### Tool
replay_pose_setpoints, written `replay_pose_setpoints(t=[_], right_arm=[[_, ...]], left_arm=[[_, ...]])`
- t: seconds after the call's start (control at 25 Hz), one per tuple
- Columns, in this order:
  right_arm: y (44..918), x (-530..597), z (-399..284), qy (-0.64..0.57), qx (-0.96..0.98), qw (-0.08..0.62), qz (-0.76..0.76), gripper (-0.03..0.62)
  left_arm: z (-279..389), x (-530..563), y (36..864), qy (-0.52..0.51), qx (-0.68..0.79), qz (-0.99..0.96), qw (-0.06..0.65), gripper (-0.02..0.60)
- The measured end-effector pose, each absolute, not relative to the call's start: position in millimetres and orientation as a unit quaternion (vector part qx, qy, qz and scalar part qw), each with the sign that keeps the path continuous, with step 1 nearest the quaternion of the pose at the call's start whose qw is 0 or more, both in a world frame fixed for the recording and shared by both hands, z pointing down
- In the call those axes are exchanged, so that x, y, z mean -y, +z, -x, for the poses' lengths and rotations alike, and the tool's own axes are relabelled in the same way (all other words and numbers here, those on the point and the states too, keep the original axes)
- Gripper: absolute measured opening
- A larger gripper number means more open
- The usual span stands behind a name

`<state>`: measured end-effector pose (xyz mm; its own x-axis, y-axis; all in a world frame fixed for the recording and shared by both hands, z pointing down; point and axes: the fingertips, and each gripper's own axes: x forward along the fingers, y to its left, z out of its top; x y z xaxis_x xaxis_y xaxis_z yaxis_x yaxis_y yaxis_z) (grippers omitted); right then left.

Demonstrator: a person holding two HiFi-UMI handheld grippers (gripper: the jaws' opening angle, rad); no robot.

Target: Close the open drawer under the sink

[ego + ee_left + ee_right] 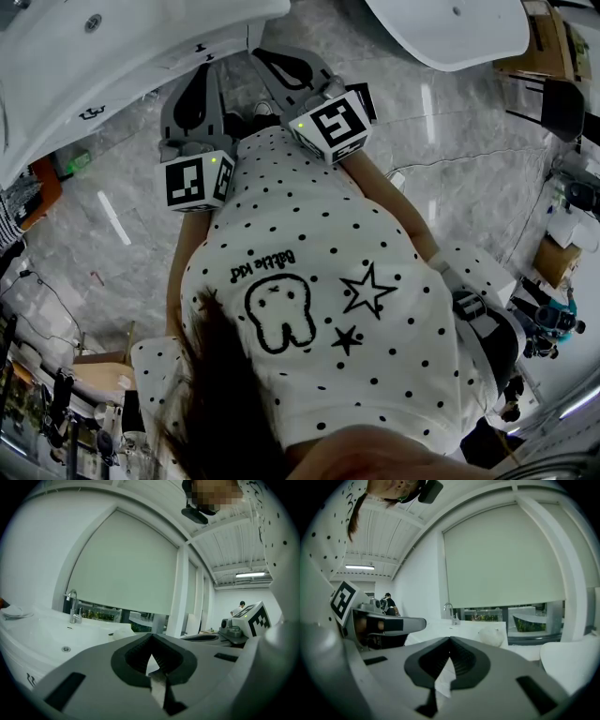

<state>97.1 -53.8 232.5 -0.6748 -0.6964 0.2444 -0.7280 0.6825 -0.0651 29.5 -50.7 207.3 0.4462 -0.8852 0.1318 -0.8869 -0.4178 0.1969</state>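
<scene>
No open drawer shows in any view. The white sink [94, 56] lies at the head view's top left, and its basin [51, 634] with a chrome faucet [72, 605] also shows in the left gripper view. My left gripper [200, 75] and right gripper [267, 58] are held side by side in front of a dotted white shirt, short of the sink and pointing towards it. In the left gripper view the left gripper [151, 644] is shut with nothing between its jaws. The right gripper [450, 644] is shut too and holds nothing, with the faucet [450, 611] beyond it.
A second white basin [450, 28] sits at the top right over the grey marble floor [112, 234]. Cardboard boxes [555, 261] and gear stand at the right, with cables across the floor. A person [241, 605] stands far off.
</scene>
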Motion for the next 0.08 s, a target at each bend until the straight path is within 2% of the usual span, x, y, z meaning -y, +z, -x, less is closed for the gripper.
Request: replay_pose_setpoints(t=[0.08], right_arm=[[233.2,53.2,-93.8,0.079,0.912,0.100,-0.390,0.014]], left_arm=[[-27.4,50.1,208.2,0.004,0.525,-0.843,0.118,0.005]])
